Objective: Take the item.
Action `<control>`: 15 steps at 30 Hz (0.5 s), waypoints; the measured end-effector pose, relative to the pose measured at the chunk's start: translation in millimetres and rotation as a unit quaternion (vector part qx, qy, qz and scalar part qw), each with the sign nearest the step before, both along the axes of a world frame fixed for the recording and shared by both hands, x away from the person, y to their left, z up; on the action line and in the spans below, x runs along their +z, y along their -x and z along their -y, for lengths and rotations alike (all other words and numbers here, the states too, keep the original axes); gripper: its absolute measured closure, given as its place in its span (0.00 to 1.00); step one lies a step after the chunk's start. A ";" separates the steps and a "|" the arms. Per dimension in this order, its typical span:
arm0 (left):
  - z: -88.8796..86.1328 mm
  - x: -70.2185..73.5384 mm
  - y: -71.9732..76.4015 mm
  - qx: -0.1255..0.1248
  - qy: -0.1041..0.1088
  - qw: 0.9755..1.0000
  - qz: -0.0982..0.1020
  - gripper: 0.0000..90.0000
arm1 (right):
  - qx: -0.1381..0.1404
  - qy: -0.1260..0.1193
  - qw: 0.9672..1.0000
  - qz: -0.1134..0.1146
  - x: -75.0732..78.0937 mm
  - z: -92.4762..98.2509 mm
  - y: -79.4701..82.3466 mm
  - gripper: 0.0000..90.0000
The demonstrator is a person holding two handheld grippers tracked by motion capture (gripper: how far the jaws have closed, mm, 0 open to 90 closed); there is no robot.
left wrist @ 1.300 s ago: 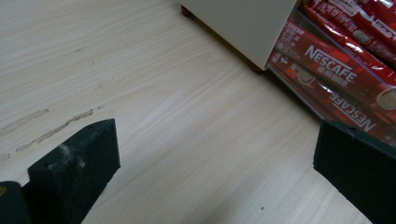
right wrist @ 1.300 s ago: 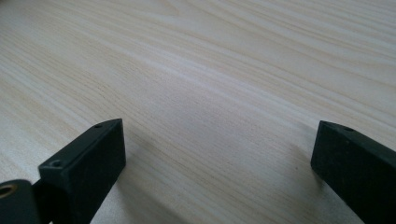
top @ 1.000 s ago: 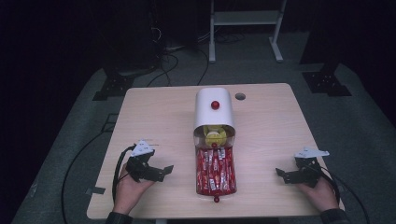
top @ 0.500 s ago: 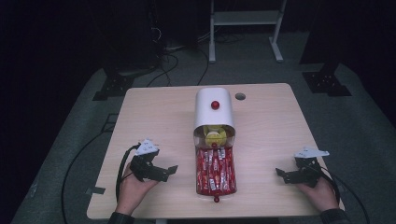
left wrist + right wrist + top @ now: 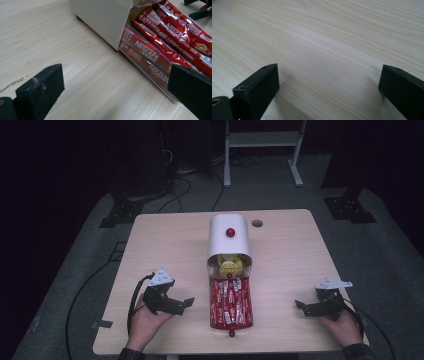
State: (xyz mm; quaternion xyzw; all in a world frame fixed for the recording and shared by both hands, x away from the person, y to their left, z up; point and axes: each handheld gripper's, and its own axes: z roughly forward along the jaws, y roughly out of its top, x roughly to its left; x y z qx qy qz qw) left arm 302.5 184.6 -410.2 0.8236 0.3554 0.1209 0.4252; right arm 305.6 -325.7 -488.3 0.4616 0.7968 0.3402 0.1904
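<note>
A white round-topped box (image 5: pixel 229 239) with a red knob stands at the table's middle. Its clear drawer (image 5: pixel 230 304) is pulled out toward me and packed with red Nescafe sachets (image 5: pixel 160 47). Something yellow (image 5: pixel 230 266) sits in the box's mouth. My left gripper (image 5: pixel 182 304) is open, just left of the drawer and apart from it. In the left gripper view, the left gripper (image 5: pixel 115 92) points at the drawer's side and the white box wall (image 5: pixel 105 17). My right gripper (image 5: pixel 301 307) is open at the front right. In its own view the right gripper (image 5: pixel 329 87) stands over bare wood.
The wooden table (image 5: pixel 165 240) has a round cable hole (image 5: pixel 257 223) behind the box. A small red knob (image 5: pixel 231 333) marks the drawer's front end near the table edge. Cables trail off both front corners. A white stand (image 5: pixel 262 142) stands on the floor beyond.
My left gripper has shifted a little to the right, closer to the drawer. The right gripper has stayed in place.
</note>
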 end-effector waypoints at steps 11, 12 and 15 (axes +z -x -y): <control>10.0 5.6 1.7 -0.007 0.005 1.000 0.004 0.00 | 0.000 0.000 1.000 0.000 -0.1 0.0 0.0 0.03; 10.9 6.1 1.9 -0.007 0.007 1.000 0.004 0.00 | 0.000 0.000 1.000 0.000 0.0 0.0 0.0 0.03; 13.9 7.4 2.2 -0.011 0.008 1.000 0.006 0.00 | 0.000 0.000 1.000 0.000 -0.1 0.0 0.0 0.03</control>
